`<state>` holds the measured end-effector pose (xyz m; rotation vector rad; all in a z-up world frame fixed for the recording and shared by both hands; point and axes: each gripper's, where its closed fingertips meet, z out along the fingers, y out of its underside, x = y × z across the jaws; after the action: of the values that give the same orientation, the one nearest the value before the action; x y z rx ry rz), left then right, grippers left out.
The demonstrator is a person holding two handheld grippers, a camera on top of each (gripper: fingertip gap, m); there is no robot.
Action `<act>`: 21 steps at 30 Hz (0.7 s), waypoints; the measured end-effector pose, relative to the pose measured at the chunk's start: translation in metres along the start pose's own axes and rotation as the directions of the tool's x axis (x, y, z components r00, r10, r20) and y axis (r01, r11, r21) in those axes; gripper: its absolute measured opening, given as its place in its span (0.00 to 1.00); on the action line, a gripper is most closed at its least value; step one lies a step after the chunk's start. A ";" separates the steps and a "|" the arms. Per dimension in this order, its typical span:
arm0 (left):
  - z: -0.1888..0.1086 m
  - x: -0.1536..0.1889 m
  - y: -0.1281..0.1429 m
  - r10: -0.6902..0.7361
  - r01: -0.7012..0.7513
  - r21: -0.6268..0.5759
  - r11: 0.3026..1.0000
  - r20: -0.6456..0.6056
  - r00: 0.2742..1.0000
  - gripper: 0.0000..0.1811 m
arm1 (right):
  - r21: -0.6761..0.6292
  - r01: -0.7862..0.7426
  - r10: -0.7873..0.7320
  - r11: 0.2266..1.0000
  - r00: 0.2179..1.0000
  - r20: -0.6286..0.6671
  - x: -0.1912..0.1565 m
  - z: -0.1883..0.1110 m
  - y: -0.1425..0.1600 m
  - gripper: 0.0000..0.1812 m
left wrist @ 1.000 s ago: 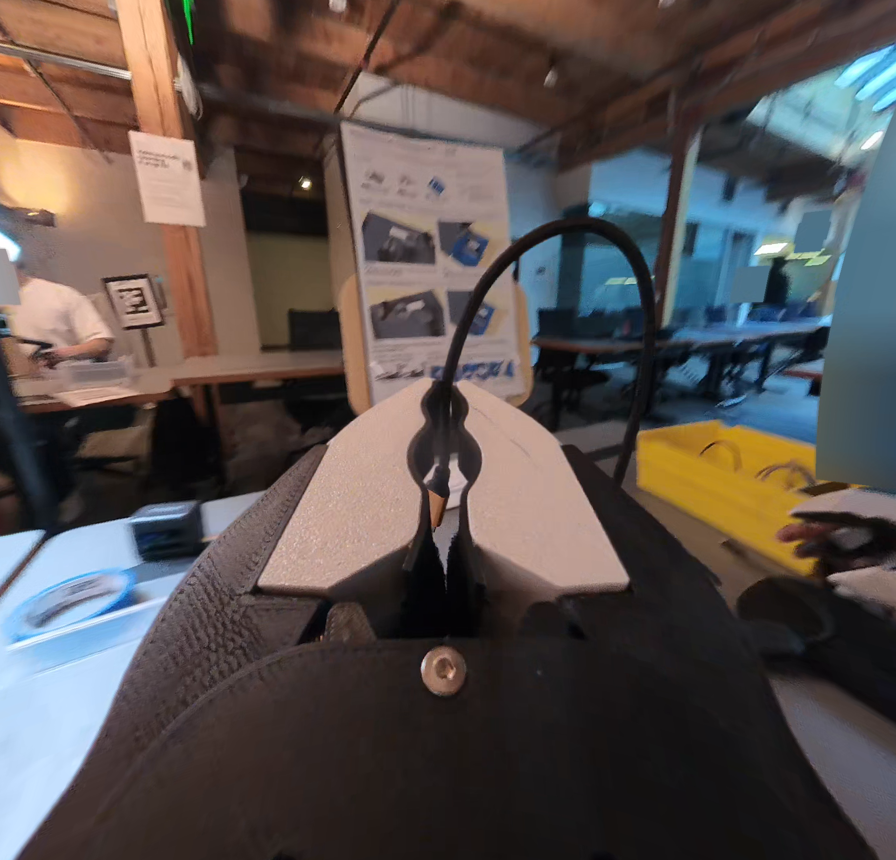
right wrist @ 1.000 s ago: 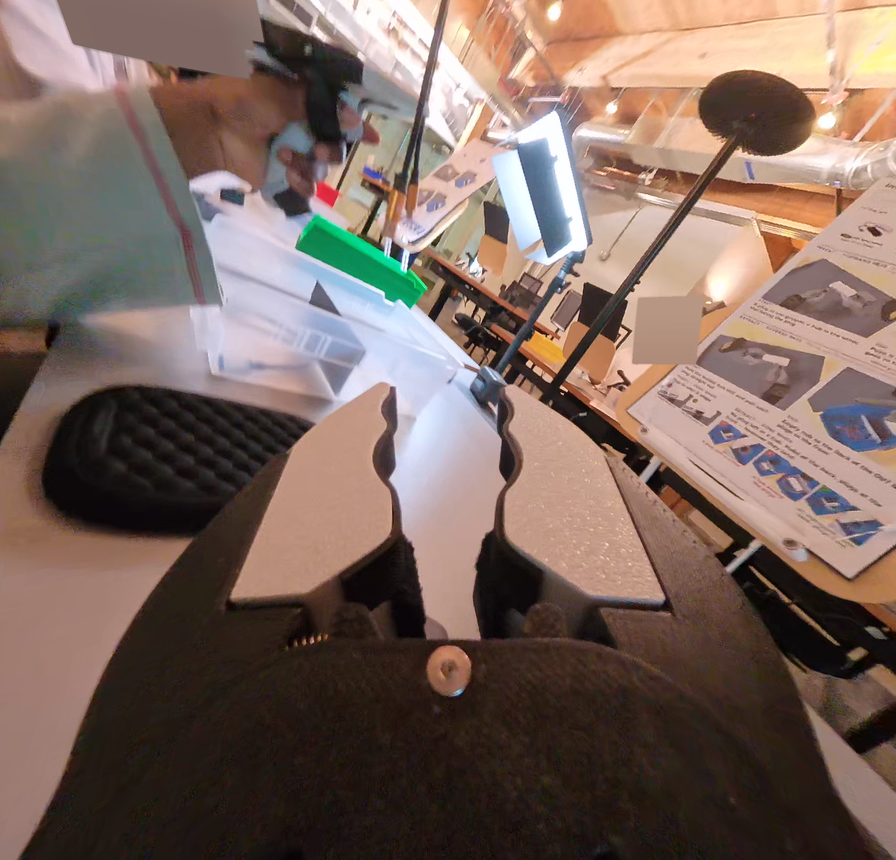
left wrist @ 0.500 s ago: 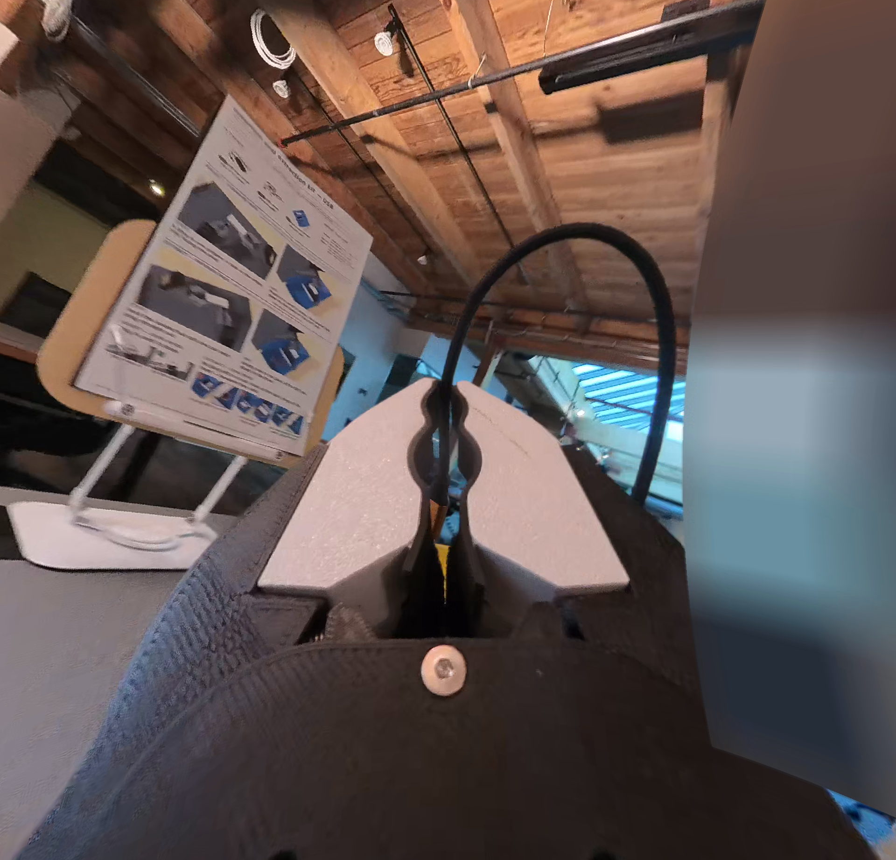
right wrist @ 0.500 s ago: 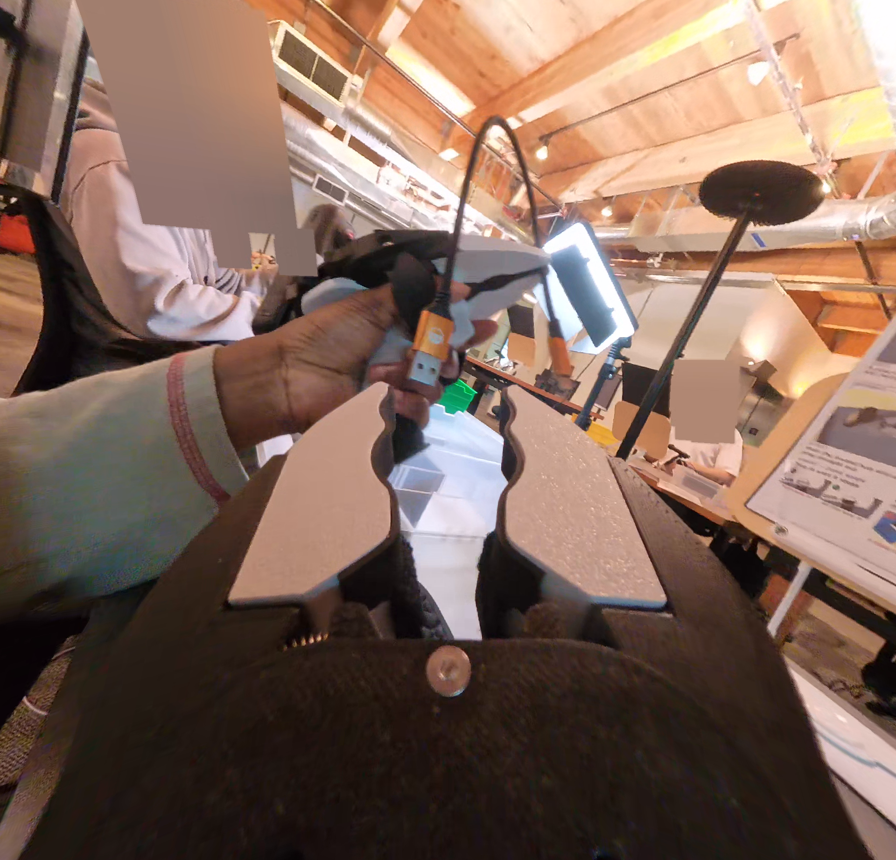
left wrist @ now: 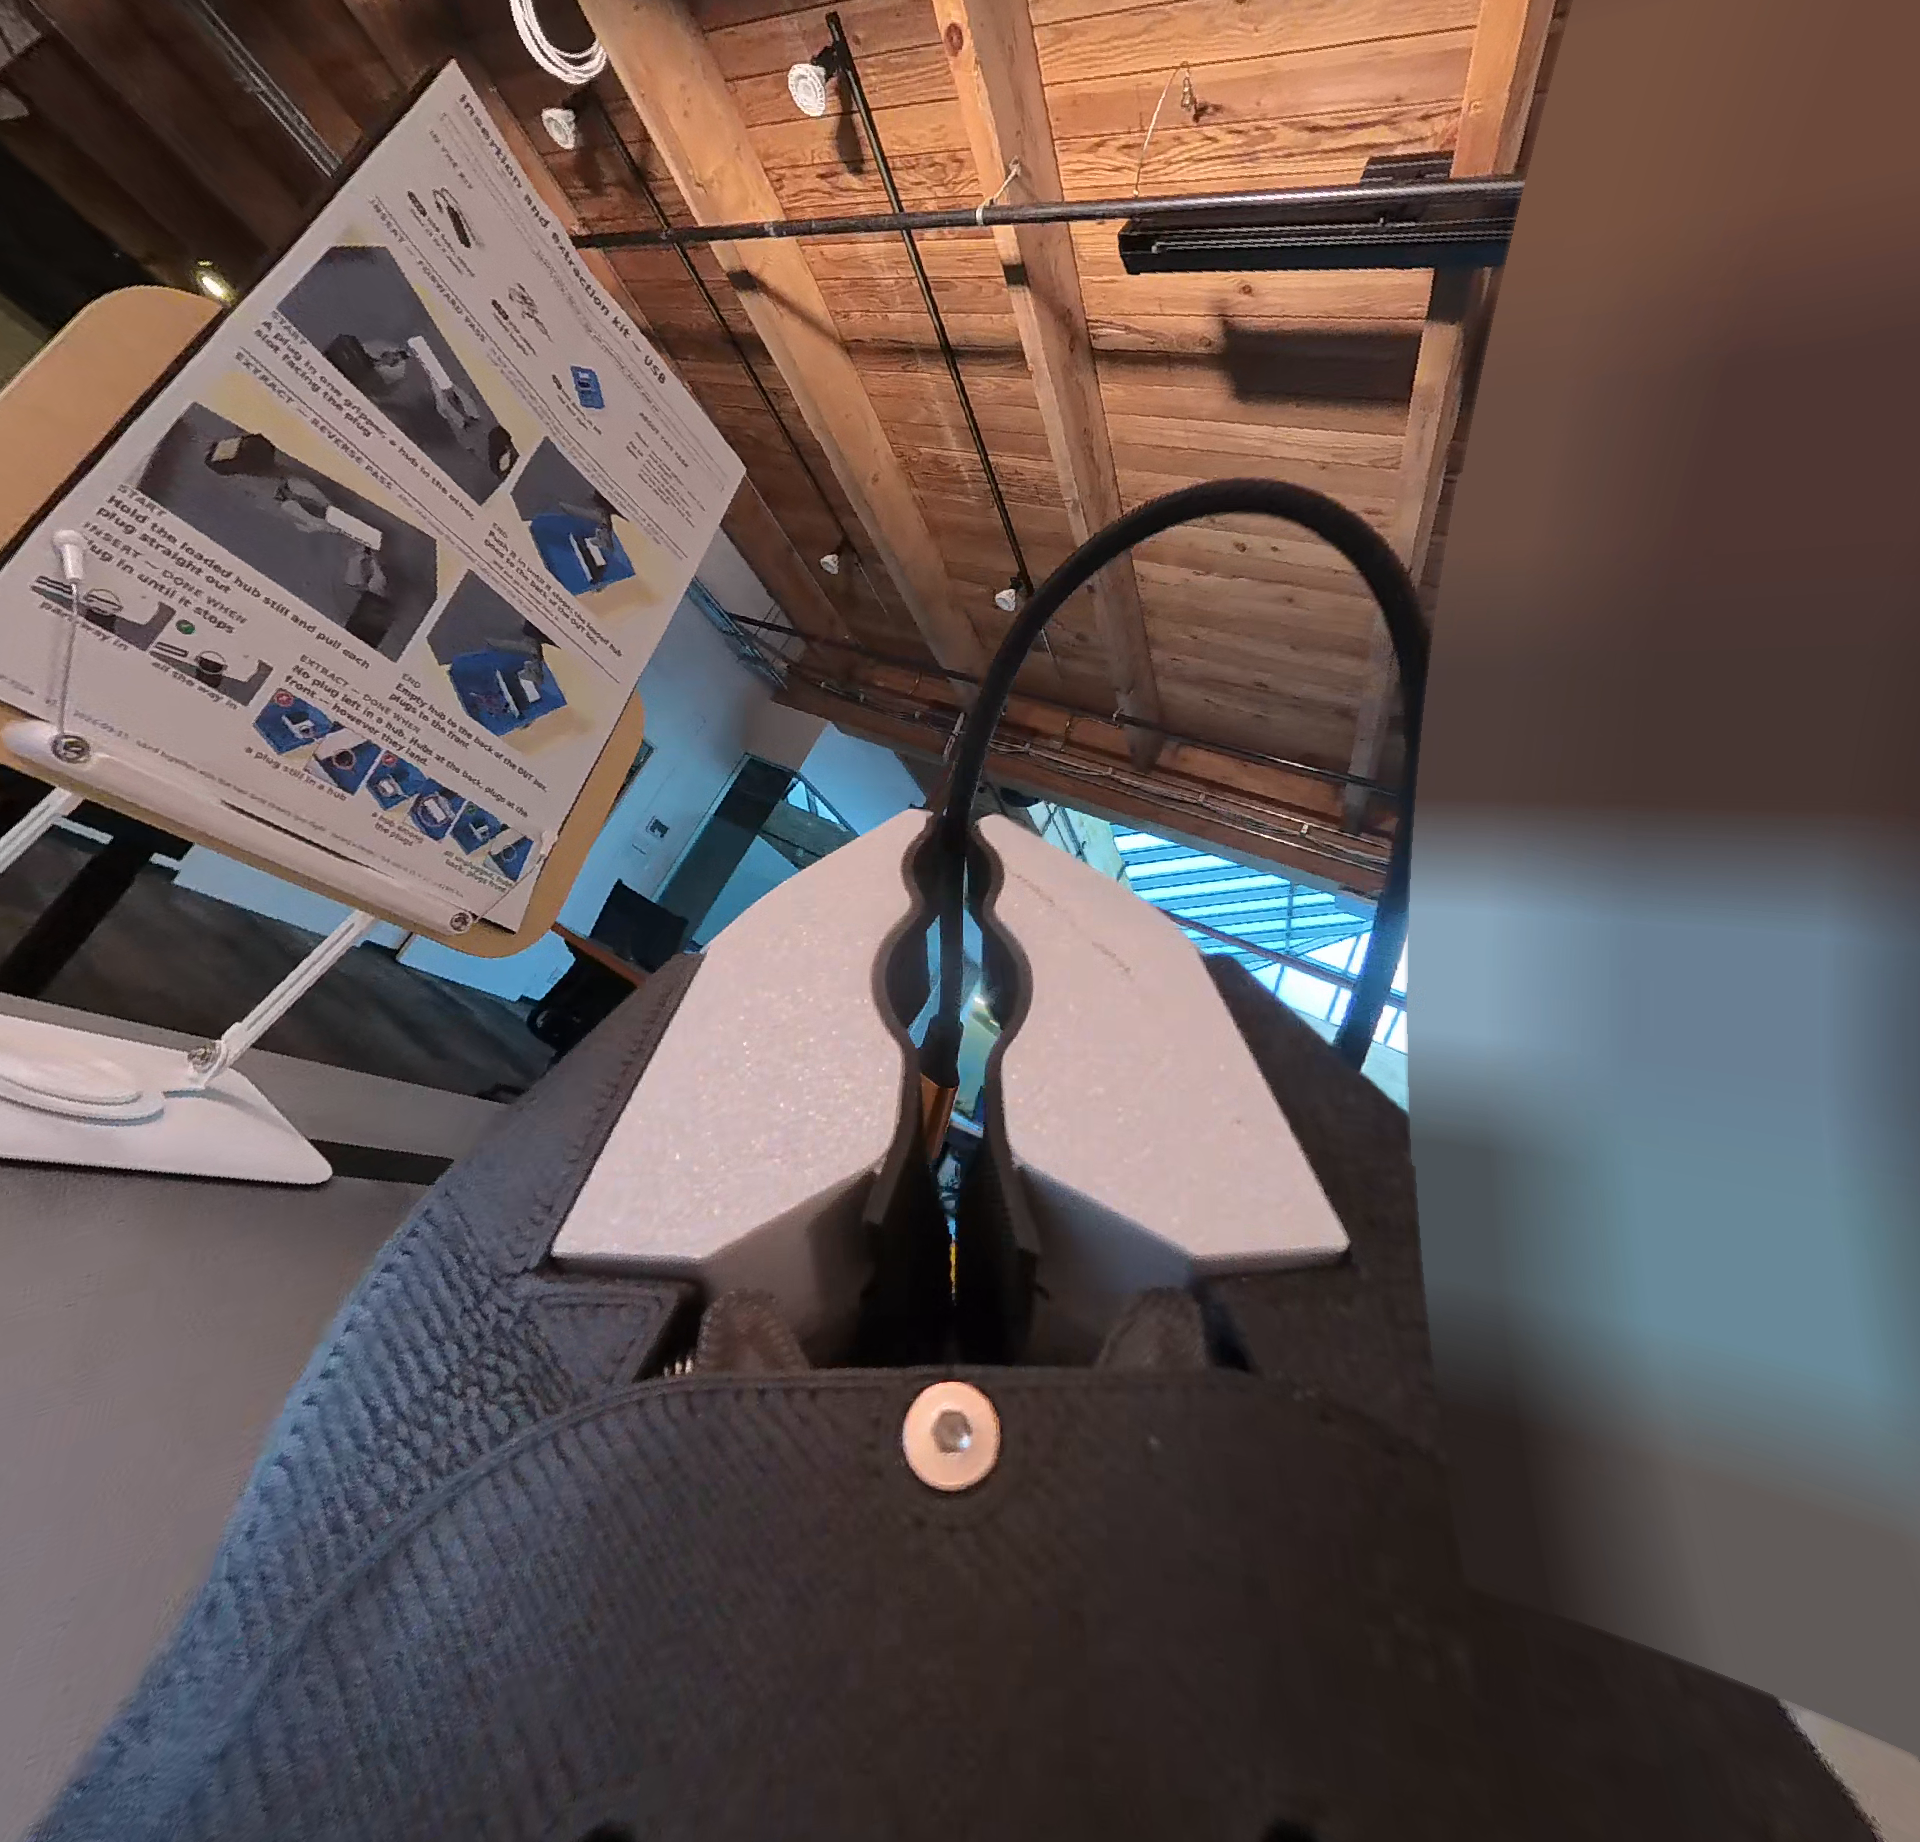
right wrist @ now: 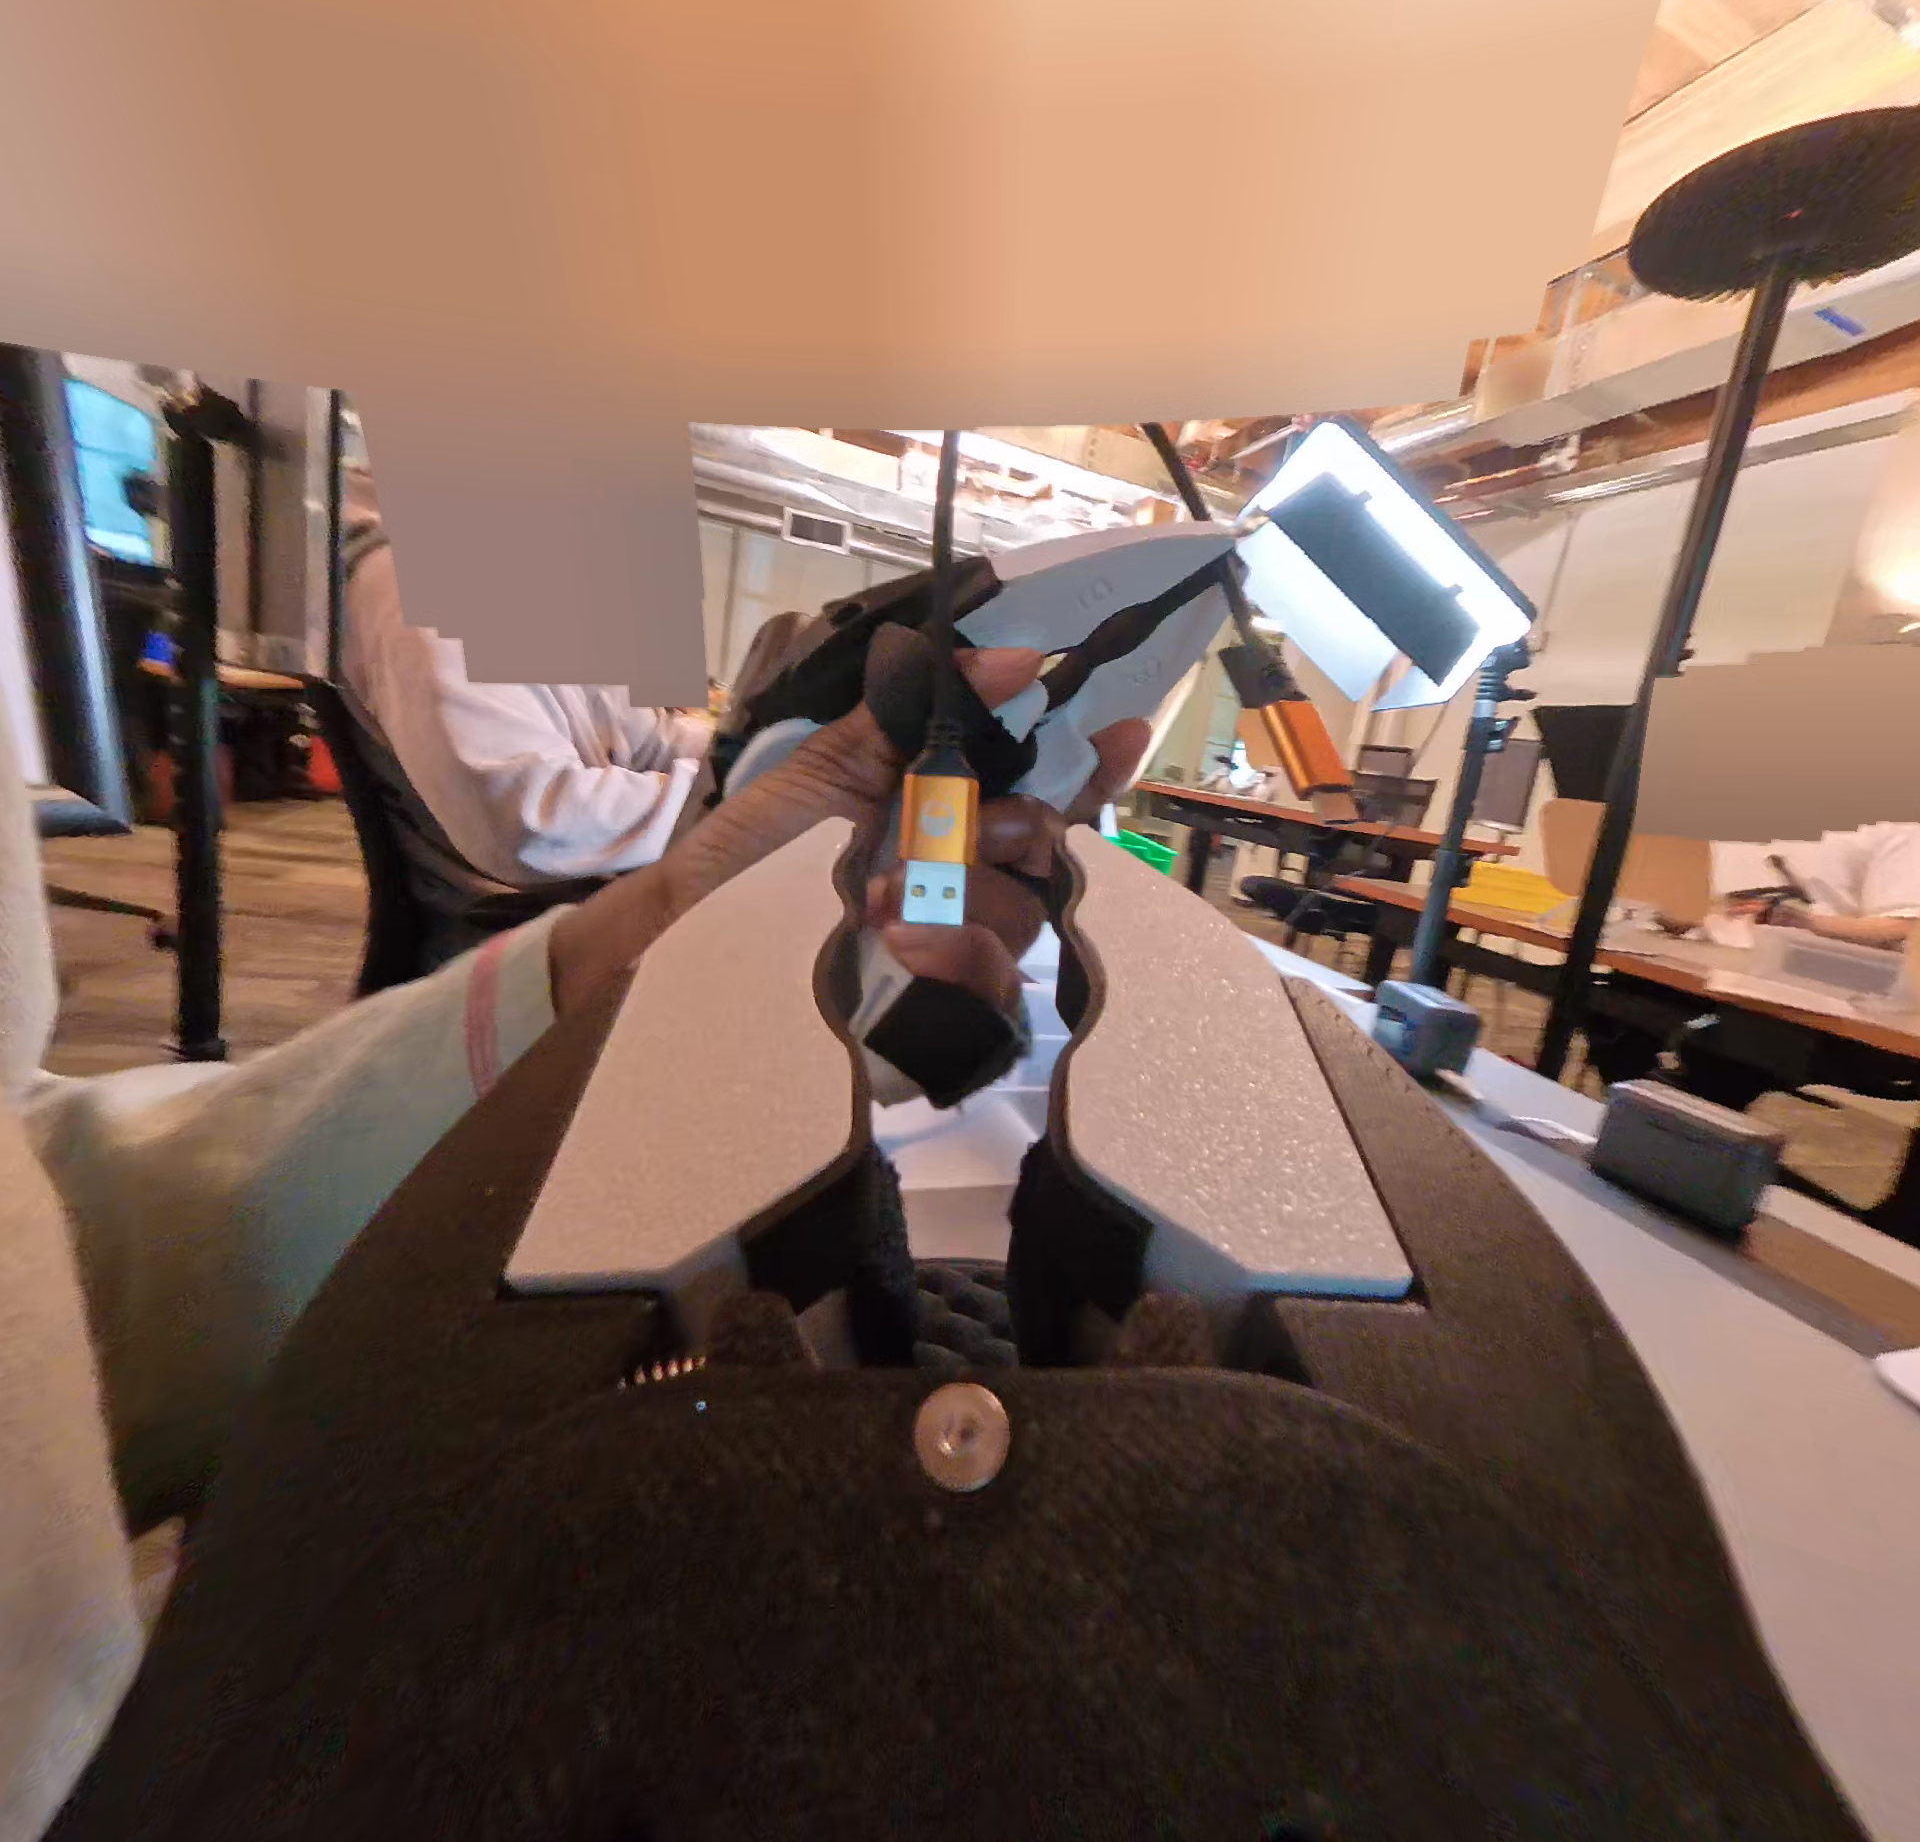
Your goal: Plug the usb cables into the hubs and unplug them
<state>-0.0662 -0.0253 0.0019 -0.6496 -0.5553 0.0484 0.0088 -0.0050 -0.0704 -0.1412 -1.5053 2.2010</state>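
Left wrist view: left gripper (left wrist: 951, 893) clamps the black USB cable (left wrist: 1195, 545). Right gripper (right wrist: 956, 951) gapes empty, facing the cable's orange USB plug (right wrist: 938, 836).

Glossy orange metal plug (right wrist: 938, 822) with a matt black cable (left wrist: 1195, 525); rough wooden ceiling planks (left wrist: 1195, 338).

Printed text and captioned photos cover an instruction sheet (left wrist: 384, 504) on a stand at far left. A round logo, not legible, marks the orange USB plug (right wrist: 938, 824). No other legible marks.
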 end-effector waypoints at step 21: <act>-0.023 -0.032 0.053 0.011 0.017 -0.388 0.921 0.071 0.997 0.21 | -0.193 -0.043 0.048 0.980 0.999 0.020 0.034 -0.035 0.003 0.08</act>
<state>-0.0755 -0.0022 -0.0595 -1.0388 -0.6424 -0.0437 -0.0103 0.0392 -0.0807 -0.2139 -1.7435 2.0951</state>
